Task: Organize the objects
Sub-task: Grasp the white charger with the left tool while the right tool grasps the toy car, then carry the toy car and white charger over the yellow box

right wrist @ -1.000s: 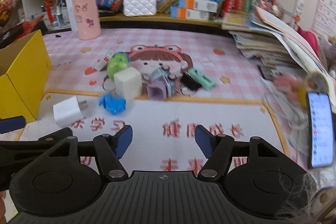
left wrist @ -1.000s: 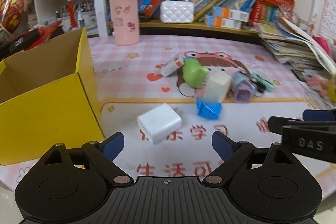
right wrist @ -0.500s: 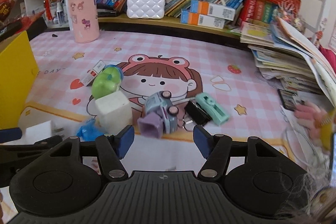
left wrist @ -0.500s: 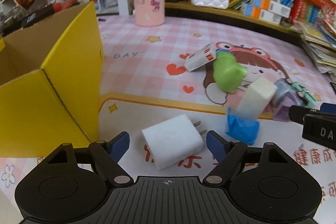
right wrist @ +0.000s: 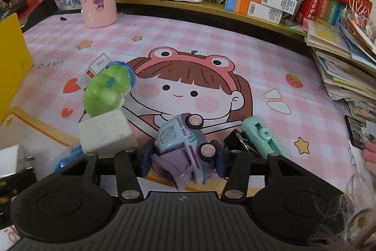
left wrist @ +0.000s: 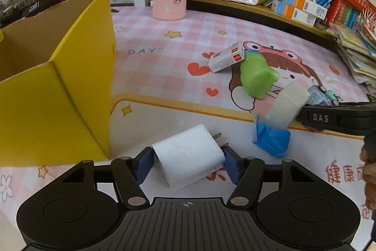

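Both grippers closing on picks.
Left gripper [left wrist: 188, 165] has dropped onto the charger [left wrist: 188, 157] near the box [left wrist: 58, 95], fingers pinching it; right gripper [right wrist: 183, 160] now straddles the truck [right wrist: 183, 142], fingers closing, contact unclear.

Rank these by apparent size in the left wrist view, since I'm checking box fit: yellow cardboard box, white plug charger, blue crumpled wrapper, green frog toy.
1. Yellow cardboard box, clearly largest.
2. White plug charger, though it is nearest the camera.
3. Green frog toy and blue crumpled wrapper look alike; unranked.
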The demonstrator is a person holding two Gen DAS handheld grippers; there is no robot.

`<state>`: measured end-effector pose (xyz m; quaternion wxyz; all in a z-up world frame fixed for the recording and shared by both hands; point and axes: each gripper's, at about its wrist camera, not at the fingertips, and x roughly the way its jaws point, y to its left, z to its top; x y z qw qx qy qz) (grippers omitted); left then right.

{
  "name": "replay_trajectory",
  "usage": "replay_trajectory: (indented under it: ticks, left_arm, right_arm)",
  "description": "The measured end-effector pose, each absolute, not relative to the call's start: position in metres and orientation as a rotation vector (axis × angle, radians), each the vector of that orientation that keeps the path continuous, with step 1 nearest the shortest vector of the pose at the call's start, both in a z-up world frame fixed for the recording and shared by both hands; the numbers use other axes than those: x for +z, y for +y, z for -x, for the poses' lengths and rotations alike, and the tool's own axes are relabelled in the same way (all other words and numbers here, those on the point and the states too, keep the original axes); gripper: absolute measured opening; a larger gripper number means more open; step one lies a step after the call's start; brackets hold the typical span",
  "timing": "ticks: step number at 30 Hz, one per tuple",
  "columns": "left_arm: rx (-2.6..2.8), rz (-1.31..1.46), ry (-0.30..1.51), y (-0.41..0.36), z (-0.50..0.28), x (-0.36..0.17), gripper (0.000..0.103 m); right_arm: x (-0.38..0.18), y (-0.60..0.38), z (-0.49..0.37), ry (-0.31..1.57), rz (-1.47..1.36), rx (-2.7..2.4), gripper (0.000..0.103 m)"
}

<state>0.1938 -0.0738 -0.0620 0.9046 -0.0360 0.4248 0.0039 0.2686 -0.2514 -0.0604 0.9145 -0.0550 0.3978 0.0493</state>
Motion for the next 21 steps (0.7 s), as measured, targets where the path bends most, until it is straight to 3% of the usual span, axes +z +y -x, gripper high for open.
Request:
replay_trajectory:
  ticks: [21]
  left_arm:
    - [-0.121, 0.136, 0.815, -0.043, -0.127, -0.03, 0.063]
  right_arm:
    - [-0.015, -0.241, -0.141, 0.829, -0.158, 0.009, 0.047]
